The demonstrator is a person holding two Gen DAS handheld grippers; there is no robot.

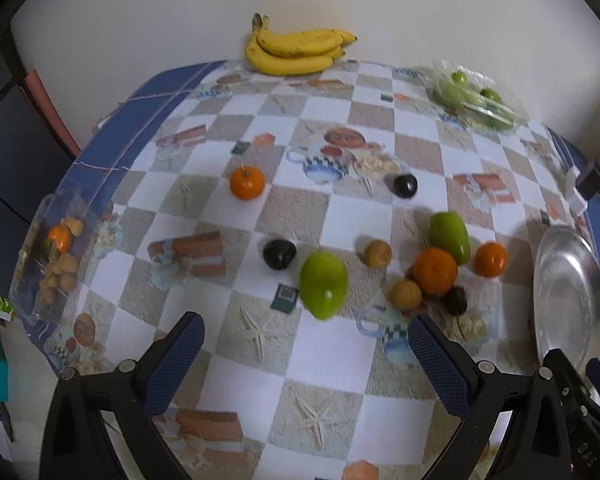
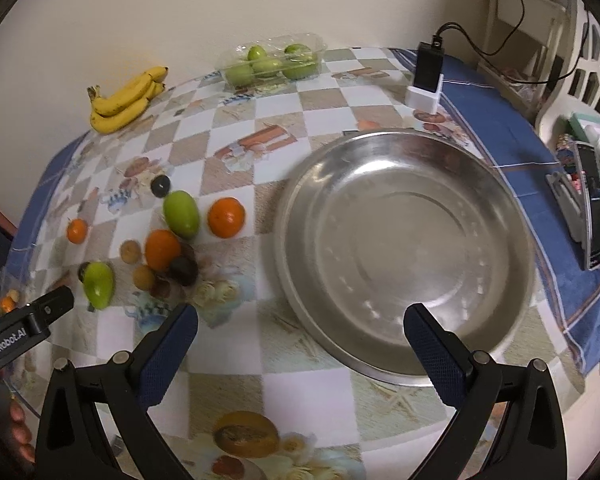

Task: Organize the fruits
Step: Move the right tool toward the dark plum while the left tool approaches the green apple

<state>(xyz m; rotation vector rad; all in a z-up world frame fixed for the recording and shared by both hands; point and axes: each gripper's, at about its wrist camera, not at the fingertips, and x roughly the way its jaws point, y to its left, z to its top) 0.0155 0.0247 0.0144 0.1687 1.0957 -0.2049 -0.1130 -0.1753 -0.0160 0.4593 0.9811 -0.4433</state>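
Fruit lies loose left of the empty steel basin, so both grippers, left gripper and right gripper, hover wide open and empty-handed, the left lined up toward the near green mango.

Cloth: checks of white and sandy beige, printed starfish, blue-white teacups, brick-red boxes; solid blue border with thin pale lines.

Bananas: yellow, small brown flecks, brownish stem end.

Near mango: bright green. Far mango: same green, slightly darker.

Oranges: vivid orange; a smaller one carries a thin stem.

Dark fruits: near black, glossy.

Small round fruits: tan-brown.

Basin: silver-grey metal, dull shine.

Boxed fruit: pale green under clear plastic.

Charger: black, in a white stand.

Finger pads: dark blue, fine mesh texture, on black frames.

Wall: cream.
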